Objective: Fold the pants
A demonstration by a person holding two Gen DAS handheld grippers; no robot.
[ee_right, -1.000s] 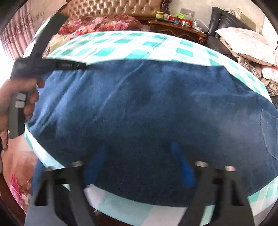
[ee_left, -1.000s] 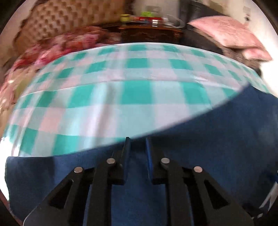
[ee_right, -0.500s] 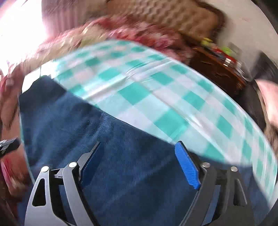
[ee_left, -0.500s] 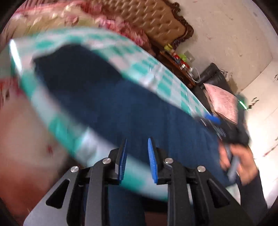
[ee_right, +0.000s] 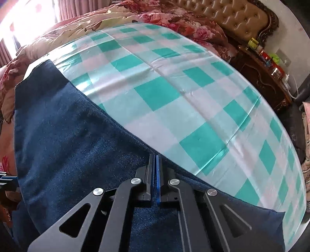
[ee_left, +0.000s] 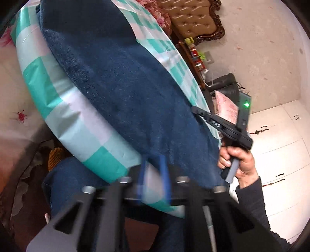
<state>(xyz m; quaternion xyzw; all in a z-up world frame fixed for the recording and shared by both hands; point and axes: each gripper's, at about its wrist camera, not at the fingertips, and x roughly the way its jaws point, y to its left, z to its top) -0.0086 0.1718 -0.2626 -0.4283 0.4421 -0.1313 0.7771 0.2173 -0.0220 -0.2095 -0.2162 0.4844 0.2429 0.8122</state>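
Note:
Dark blue pants [ee_left: 116, 87] lie flat along the near side of a round table with a teal-and-white checked cloth [ee_right: 193, 97]. My left gripper [ee_left: 154, 158] is blurred at the near table rim. Its jaws are closing, a narrow gap still shows, and only the pants' near edge reaches the tips. My right gripper [ee_right: 155, 155] has its jaws closing too, with the pads together on the far edge of the pants [ee_right: 77, 155]. From the left wrist view, the right gripper [ee_left: 193, 109] rests its tip on that edge, held by a hand [ee_left: 238, 162].
A bed with a floral quilt [ee_right: 155, 15] and a tufted headboard [ee_right: 232, 17] stands behind the table. A dark wooden nightstand [ee_right: 267, 77] holds small items. White cabinets [ee_left: 281, 155] are at the right. A person's leg in jeans [ee_left: 73, 184] is under the table rim.
The left gripper left the top of the pants, rolled and came to the near table rim, its gap narrower. The right gripper went from wide open to shut at the pants' far edge.

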